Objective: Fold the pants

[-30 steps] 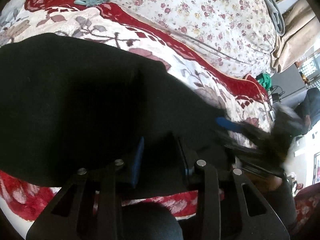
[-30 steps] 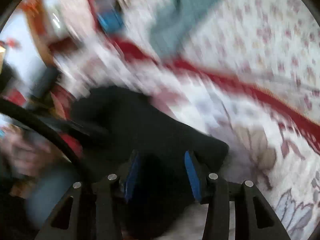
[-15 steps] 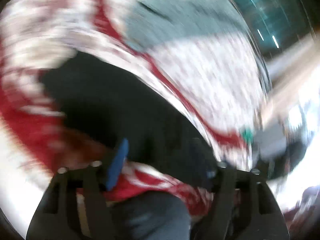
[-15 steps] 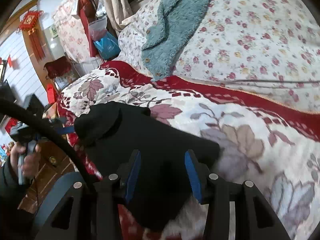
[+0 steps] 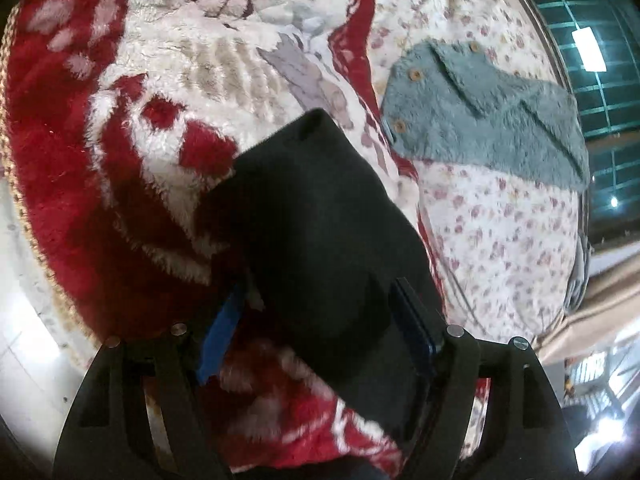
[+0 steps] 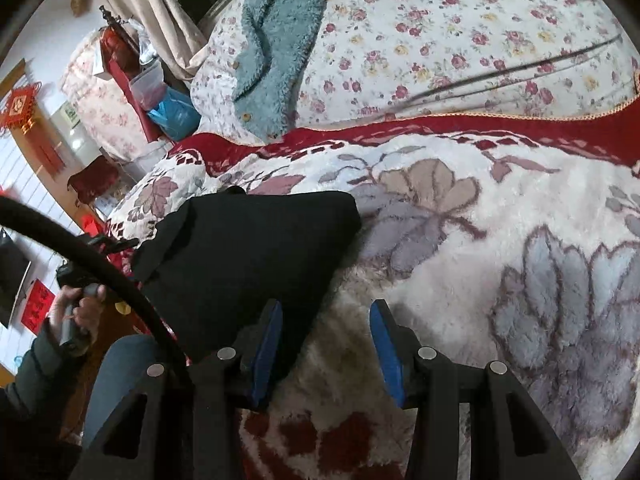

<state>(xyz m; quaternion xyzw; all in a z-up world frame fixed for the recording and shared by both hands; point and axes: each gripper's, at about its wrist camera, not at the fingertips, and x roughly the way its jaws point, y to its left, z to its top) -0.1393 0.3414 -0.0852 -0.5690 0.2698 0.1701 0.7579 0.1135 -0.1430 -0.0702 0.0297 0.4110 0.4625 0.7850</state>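
The black pants (image 5: 320,240) lie folded into a compact bundle on the red and white fleece blanket (image 5: 120,160). My left gripper (image 5: 316,332) is open, its blue pads wide apart on either side of the bundle's near end. In the right wrist view the black pants (image 6: 248,248) lie to the left of centre. My right gripper (image 6: 326,344) is open and empty over the blanket (image 6: 480,280), its left pad at the pants' near edge.
A teal fleece garment (image 5: 488,112) lies on the floral quilt (image 5: 500,240) behind the blanket; it also shows in the right wrist view (image 6: 272,40). The person's left hand (image 6: 76,312) holds the other gripper at the bed's left edge. Furniture and bags stand beyond the bed.
Both grippers opened and let go of the pants. The left gripper swung round to the bundle's end. The right gripper drew back to the right, off the pants.
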